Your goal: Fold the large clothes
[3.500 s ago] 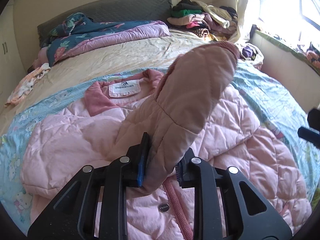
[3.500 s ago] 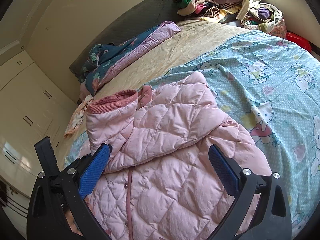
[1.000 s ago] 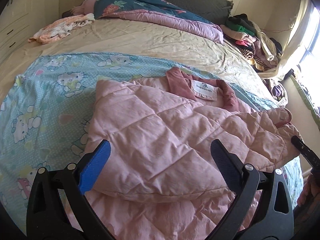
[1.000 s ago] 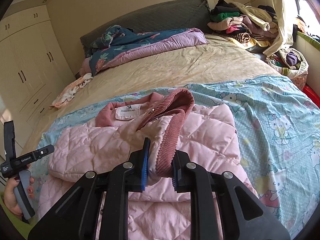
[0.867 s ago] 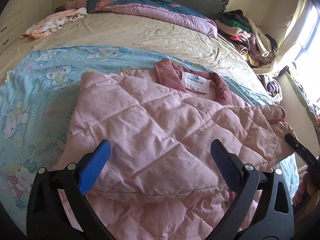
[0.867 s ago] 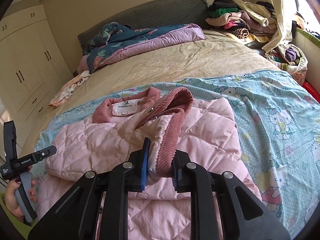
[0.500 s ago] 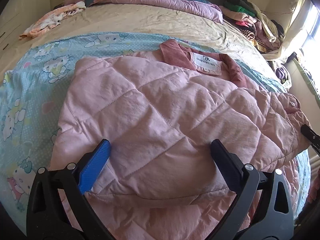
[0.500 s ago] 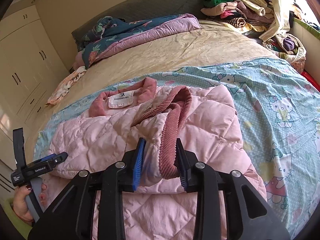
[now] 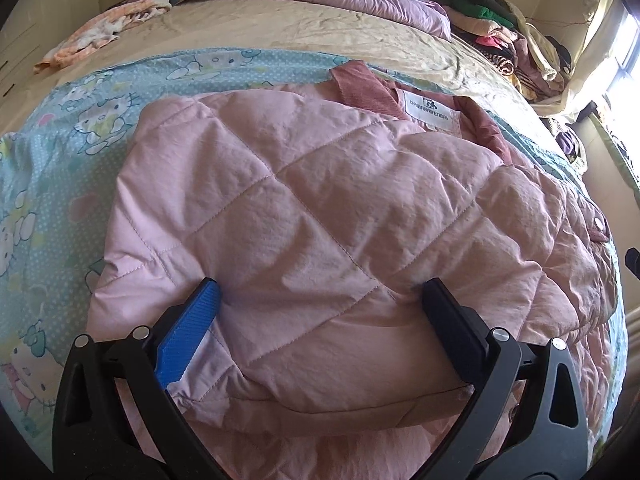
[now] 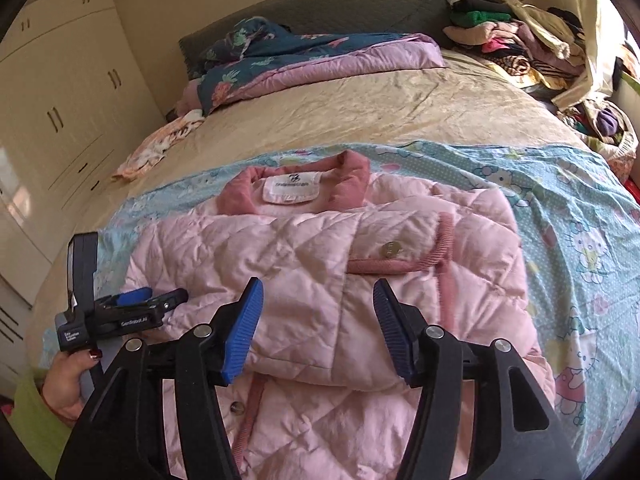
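A pink quilted jacket (image 10: 320,264) lies front up on the blue cartoon sheet (image 10: 560,208), collar and white label (image 10: 292,190) at the far side. Both sleeves lie folded across its chest; the cuff with a snap (image 10: 390,249) rests on top. My right gripper (image 10: 318,300) is open and empty just above the folded sleeve. My left gripper (image 9: 320,292) is open, its fingertips pressing into the sleeve of the jacket (image 9: 320,208). The left gripper also shows at the left in the right wrist view (image 10: 160,296).
A folded purple and teal quilt (image 10: 312,60) lies at the head of the bed. A pile of clothes (image 10: 512,40) fills the far right corner. A small floral cloth (image 10: 160,144) lies at the left edge. Wardrobes (image 10: 60,92) stand on the left.
My right gripper has opened and let go of the sleeve cuff, which now lies flat on the jacket. My left gripper has come down onto the other folded sleeve.
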